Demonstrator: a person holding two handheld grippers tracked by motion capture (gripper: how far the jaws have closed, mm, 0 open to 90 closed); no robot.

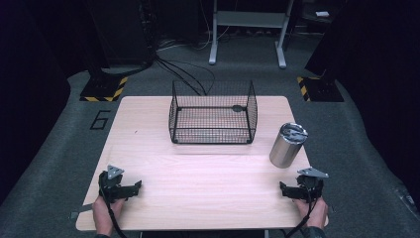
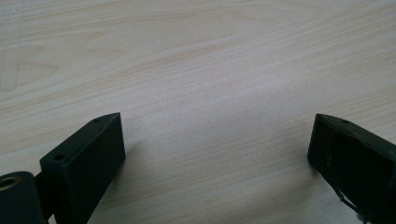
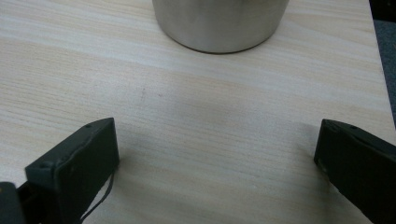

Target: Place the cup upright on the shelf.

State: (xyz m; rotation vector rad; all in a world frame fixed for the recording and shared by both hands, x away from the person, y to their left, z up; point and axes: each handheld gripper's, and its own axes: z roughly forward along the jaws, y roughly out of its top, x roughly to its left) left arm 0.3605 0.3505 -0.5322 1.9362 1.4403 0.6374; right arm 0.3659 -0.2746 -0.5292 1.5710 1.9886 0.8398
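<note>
A steel tumbler [image 1: 288, 145] with a lid stands upright at the table's right side; its base [image 3: 219, 23] shows at the top of the right gripper view. My right gripper [image 1: 289, 189] rests near the front right corner, just in front of the tumbler, open with bare wood between its jaws [image 3: 215, 154]. A black wire basket [image 1: 213, 115] sits at the back centre of the table. My left gripper [image 1: 130, 188] lies at the front left, open over bare wood [image 2: 215, 140], far from both objects.
The light wooden table [image 1: 198, 173] has a wide bare stretch between the two grippers. Dark carpet, cables and a metal stand [image 1: 247, 29] lie beyond the far edge. A small dark item [image 1: 238, 107] lies in the basket's back right.
</note>
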